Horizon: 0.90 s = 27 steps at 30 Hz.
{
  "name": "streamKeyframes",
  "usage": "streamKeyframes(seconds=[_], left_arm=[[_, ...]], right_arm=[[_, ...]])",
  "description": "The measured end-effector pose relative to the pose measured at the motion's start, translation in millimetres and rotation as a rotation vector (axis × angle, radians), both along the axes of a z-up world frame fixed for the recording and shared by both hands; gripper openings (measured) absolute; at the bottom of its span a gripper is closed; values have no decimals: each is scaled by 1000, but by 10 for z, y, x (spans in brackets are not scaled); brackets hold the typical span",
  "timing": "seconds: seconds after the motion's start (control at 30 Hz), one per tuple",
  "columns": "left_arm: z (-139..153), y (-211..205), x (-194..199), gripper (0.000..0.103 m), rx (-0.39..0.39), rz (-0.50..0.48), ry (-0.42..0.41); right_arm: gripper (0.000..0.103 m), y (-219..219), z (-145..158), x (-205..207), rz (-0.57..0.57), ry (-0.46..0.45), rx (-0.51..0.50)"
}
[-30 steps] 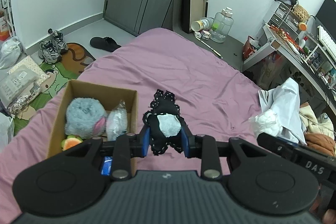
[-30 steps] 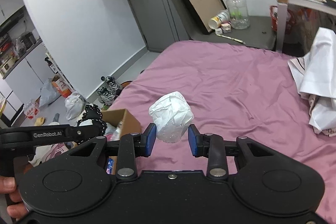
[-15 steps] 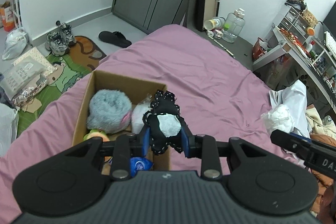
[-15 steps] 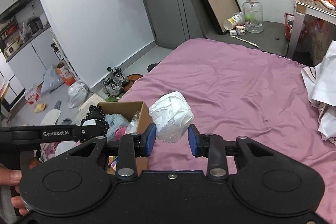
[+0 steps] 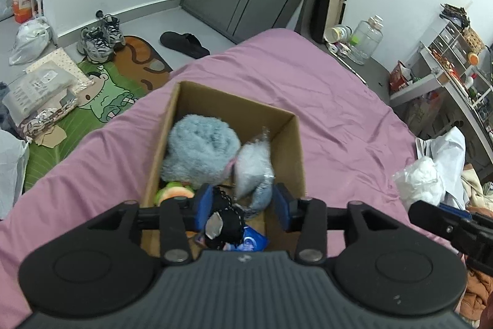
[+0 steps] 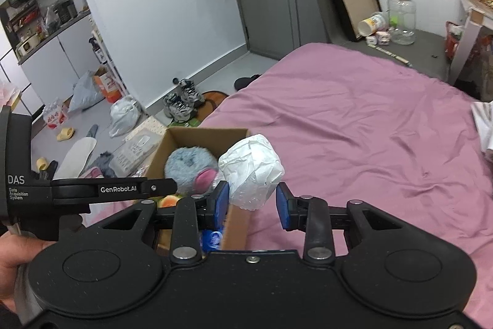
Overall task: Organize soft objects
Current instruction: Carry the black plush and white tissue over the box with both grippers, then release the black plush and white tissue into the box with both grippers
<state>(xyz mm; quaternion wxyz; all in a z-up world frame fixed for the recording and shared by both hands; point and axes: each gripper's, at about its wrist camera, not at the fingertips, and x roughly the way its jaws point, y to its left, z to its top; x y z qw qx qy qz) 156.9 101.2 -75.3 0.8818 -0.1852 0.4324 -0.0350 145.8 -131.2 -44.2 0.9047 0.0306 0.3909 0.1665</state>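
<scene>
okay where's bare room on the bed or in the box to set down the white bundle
The cardboard box is crowded: grey plush, bagged pad, black lace item. Bare pink sheet lies right of the box up to the white clothes, and beyond its far wall. The right claw holds the white bundle.

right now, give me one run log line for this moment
left gripper: open over box, black item dropping in | right gripper: shut on white bundle, beside box | bed: pink sheet

orange toy [image 5: 174,192]: mostly hidden under grey plush [image 5: 200,151] | blue packet [image 5: 252,241]: partly behind gripper body
</scene>
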Motion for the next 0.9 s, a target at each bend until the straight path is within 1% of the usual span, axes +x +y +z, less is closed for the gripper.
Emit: streamKeyframes(seconds=[0.07,0.17,0.23,0.3,0.37,0.47,0.53,0.6,0.63,0.67,0.7,0.73,0.83,0.9], left_arm=[[2,81,-26,49,-5,3,-9],[28,203,-56,57,3,19,-14],[43,278,-96,67,14,36,-18],[51,352,-149,73,33,51,-24],[46,413,-183,75,51,65,-14],[24,521,-230,76,64,86,0],[17,586,-251,78,65,108,5],[14,665,-275,81,58,127,7],[14,698,-284,83,57,133,7],[14,727,-297,83,57,140,9],[14,746,-310,85,57,145,10],[15,767,-319,86,56,150,12],[26,782,-348,91,65,153,22],[46,762,-361,92,74,142,22]], right_arm=[[33,91,-28,13,11,1,6],[33,212,-59,62,30,15,27],[33,311,-86,90,46,22,37],[33,382,-138,123,47,41,54],[33,438,-209,155,47,66,78],[33,504,-298,202,55,88,106],[33,533,-351,234,60,99,128],[35,565,-391,256,48,99,128],[37,589,-405,254,47,94,126],[52,601,-424,254,45,89,127],[59,600,-442,248,38,90,133],[64,587,-452,230,29,85,141],[66,570,-473,199,14,94,147],[68,563,-479,182,3,103,145]])
